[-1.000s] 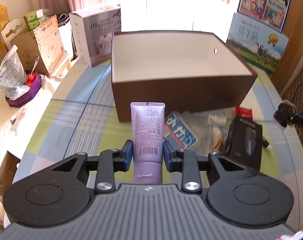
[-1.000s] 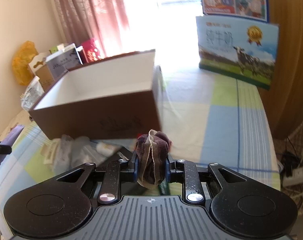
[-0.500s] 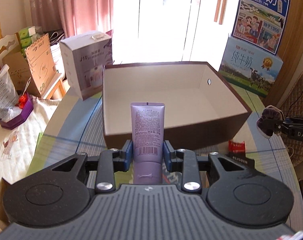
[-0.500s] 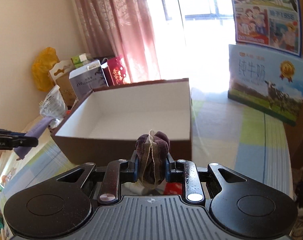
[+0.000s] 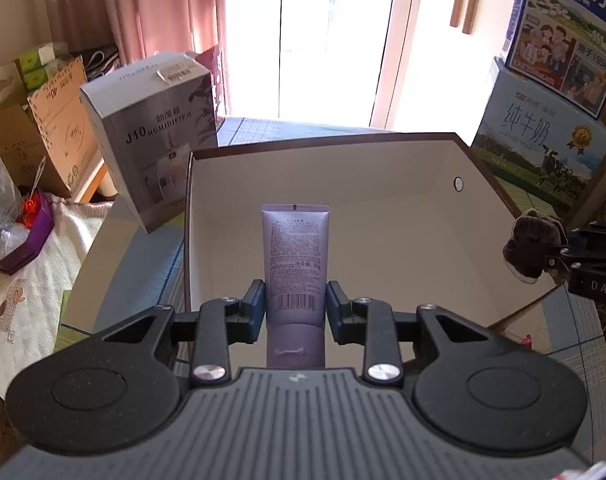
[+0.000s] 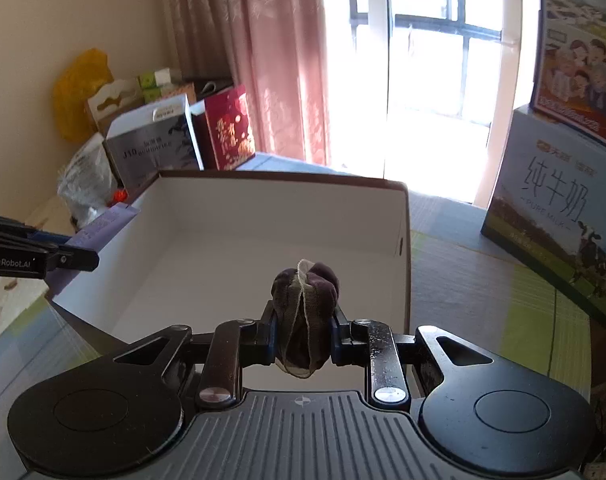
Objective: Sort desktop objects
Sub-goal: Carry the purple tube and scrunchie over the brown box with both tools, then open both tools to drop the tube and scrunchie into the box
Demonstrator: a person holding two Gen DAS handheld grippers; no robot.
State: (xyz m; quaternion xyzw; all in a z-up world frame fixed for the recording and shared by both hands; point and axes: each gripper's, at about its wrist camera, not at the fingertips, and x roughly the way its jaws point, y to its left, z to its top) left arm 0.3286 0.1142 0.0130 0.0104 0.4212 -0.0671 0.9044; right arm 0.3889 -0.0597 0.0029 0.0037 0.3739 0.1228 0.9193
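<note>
The left gripper (image 5: pixel 295 307) clamps a tube (image 5: pixel 295 256) over the box (image 5: pixel 383 240); the right gripper (image 6: pixel 303 334), at 3 o'clock, pinches a scrunchie (image 6: pixel 305 312) above it.

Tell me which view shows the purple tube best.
The left wrist view. The purple tube stands centred in the left gripper, its printed label and barcode facing the camera, over the open box. The right wrist view catches only its tilted end at the left edge, print unreadable.
</note>
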